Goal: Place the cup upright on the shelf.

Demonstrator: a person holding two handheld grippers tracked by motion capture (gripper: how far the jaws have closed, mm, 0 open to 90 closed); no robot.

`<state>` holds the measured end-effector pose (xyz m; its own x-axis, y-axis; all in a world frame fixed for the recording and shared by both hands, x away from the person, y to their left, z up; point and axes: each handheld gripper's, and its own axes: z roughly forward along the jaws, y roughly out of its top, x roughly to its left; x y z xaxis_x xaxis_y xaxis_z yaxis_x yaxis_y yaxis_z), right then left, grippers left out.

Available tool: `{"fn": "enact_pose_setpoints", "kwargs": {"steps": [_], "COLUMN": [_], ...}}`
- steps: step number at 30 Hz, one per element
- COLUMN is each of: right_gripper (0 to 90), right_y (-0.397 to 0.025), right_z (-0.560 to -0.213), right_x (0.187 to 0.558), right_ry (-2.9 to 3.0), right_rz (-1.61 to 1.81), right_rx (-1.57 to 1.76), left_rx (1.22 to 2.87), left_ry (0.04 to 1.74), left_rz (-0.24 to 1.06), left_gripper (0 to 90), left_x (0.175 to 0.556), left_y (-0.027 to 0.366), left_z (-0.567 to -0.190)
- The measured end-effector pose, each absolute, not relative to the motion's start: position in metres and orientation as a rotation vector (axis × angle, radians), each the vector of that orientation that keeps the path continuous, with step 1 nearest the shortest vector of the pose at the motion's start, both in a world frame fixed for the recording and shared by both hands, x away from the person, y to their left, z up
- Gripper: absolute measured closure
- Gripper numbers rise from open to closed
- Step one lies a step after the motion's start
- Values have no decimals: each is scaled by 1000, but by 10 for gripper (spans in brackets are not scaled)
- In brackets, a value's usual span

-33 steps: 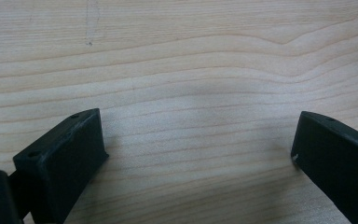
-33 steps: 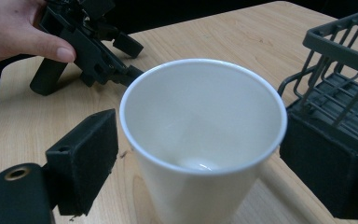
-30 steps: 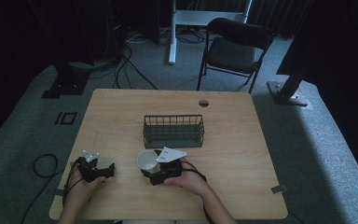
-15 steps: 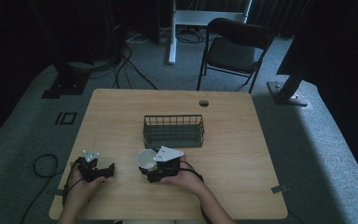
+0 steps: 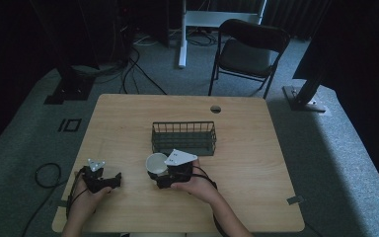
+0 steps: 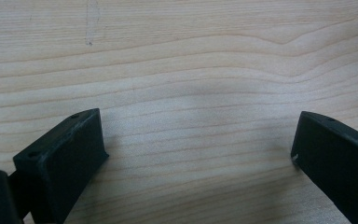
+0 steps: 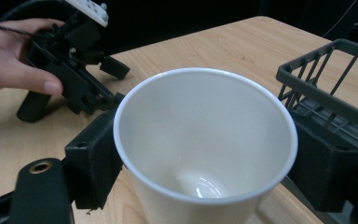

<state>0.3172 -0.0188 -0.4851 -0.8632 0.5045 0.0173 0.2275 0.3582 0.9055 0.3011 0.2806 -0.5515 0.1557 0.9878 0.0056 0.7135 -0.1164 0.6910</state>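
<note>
The right gripper [image 7: 205, 163] pinches the light, easily crushed cup [image 7: 205, 144] by its wall just before the basket [image 5: 183, 137], while the left gripper [image 6: 198, 154] fingers stay spread over the table [image 6: 191, 70].

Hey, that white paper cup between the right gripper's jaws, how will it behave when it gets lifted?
The white cup looks thin-walled and empty, so it is probably very light and easy to lift. Its rim could dent if the right gripper squeezes hard, since the jaws press on both sides. Tall and narrower toward the base, it may tip if nudged against the wire basket.
</note>
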Motion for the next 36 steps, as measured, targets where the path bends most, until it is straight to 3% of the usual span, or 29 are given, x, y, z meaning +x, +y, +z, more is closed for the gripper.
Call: {"fn": "enact_pose_setpoints", "kwargs": {"steps": [36], "right_gripper": [190], "right_y": [-41], "right_z": [-408], "right_x": [336], "right_ry": [2180], "right_rz": [1603], "right_rx": [703], "left_rx": [1893], "left_ry": [1614], "left_rz": [652], "left_gripper": [30], "left_x": [301], "left_y": [281], "left_z": [-551]}}
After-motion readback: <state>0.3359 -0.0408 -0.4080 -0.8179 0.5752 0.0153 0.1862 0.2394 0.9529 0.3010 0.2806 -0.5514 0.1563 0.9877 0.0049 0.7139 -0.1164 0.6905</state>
